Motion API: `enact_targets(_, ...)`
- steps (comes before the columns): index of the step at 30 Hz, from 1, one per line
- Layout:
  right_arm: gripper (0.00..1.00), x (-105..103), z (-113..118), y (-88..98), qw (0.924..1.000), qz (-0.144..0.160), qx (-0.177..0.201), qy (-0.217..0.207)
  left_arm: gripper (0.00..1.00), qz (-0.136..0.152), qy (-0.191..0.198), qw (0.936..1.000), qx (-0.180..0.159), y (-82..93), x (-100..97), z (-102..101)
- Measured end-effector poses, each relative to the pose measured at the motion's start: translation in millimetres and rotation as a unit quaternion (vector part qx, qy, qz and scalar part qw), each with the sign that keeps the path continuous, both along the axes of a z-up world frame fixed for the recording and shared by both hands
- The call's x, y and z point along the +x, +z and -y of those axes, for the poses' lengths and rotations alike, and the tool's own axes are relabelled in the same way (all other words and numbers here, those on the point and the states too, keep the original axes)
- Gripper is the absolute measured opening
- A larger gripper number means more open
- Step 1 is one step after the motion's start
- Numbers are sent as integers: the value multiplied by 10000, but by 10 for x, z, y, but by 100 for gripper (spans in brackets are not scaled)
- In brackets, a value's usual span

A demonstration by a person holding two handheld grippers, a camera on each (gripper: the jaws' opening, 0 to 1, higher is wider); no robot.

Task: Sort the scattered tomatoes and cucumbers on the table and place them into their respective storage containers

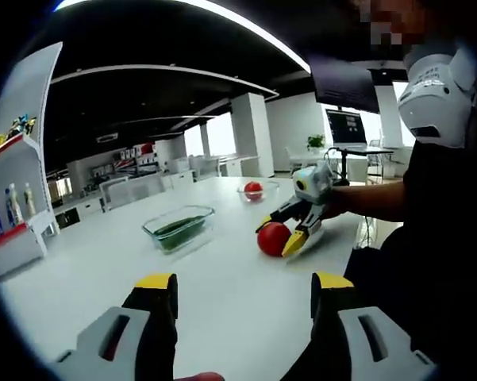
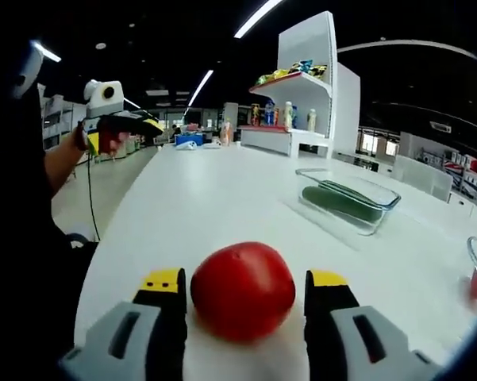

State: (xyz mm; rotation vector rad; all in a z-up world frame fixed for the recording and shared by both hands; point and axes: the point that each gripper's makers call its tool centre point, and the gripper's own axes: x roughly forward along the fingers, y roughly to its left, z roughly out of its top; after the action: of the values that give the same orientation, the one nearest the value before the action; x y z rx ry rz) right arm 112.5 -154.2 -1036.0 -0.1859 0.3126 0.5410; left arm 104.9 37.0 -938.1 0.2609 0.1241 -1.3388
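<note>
Right gripper view puts our right gripper (image 2: 242,290) around a tomato (image 2: 242,290) on the white table (image 2: 214,198), jaws apart on either side; we cannot tell whether they touch it. Beyond sits a rectangular glass container (image 2: 349,200) holding cucumbers (image 2: 345,202). In the left gripper view, our left gripper (image 1: 244,287) hangs open and empty, and a round glass bowl (image 1: 257,190) holds another tomato (image 1: 253,189).

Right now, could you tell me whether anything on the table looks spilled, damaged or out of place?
Nothing stands out. One tomato sits on the table between the right gripper's open jaws; cucumbers lie in their rectangular container.
</note>
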Motion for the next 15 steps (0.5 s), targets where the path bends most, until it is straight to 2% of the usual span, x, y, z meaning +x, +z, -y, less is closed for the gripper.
enact_targets(5, 59, 10, 3, -77, 9999, -55, -154, 15, 67, -1, -178, 9998, -3, -26, -62, 30)
enact_targets(8, 59, 12, -20, -92, 9994, 12, -334, 95, 69, 7, -142, 9999, 26, -62, -22, 17)
enact_targets(15, 54, 30, -25, -71, 9994, 56, -342, 70, 70, -47, 103, 9999, 0, -95, 105, -87)
